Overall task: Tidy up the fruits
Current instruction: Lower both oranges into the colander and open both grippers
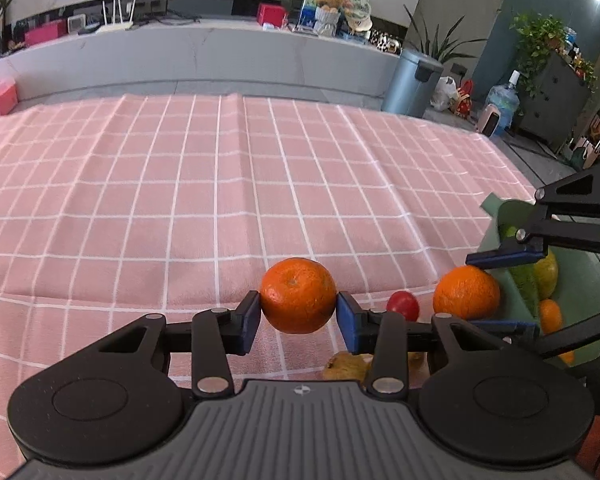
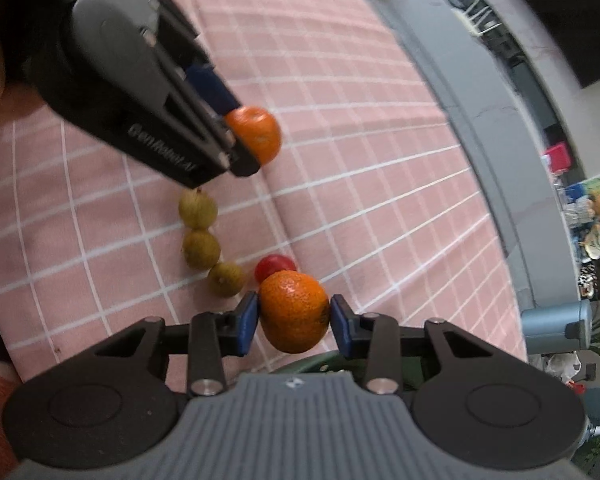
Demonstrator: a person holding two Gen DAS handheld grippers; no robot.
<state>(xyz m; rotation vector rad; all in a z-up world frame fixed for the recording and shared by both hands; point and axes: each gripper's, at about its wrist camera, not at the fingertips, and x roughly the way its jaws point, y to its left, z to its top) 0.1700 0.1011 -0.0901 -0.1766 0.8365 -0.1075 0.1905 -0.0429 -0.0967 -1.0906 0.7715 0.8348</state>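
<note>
Between the blue pads of the left gripper (image 1: 298,312), an orange (image 1: 298,301) is pinched and held clear of the pink checked tablecloth (image 1: 180,200); the jaws stand about one fruit's width apart, each pad pressed to a side of the peel. The right gripper (image 2: 294,318) clamps a second orange (image 2: 293,311) the same way, low over the cloth and just beside the green basket (image 1: 490,236), whose dark rim shows only as a sliver under that gripper in the right wrist view.

On the cloth near the second orange lie a small red fruit (image 2: 275,266) and three yellow-green fruits (image 2: 201,243) in a curved row, touching or nearly so. From the left wrist view only the top of one yellow-green fruit peeps out from behind the gripper's linkage, and the red fruit is half hidden.

Inside the basket, a yellow-green pear-like fruit (image 1: 547,272), something dark green and another orange piece can be seen, all partly screened by the right gripper's arms; the basket's far side is cut off by the frame edge.

White lettering on the left gripper's side, seen from the right wrist, is blurred; it seems to begin "Gen" but cannot be read in full. Beyond the table stand a grey bin (image 1: 410,82), a water jug (image 1: 502,104) and potted plants (image 1: 540,40).
</note>
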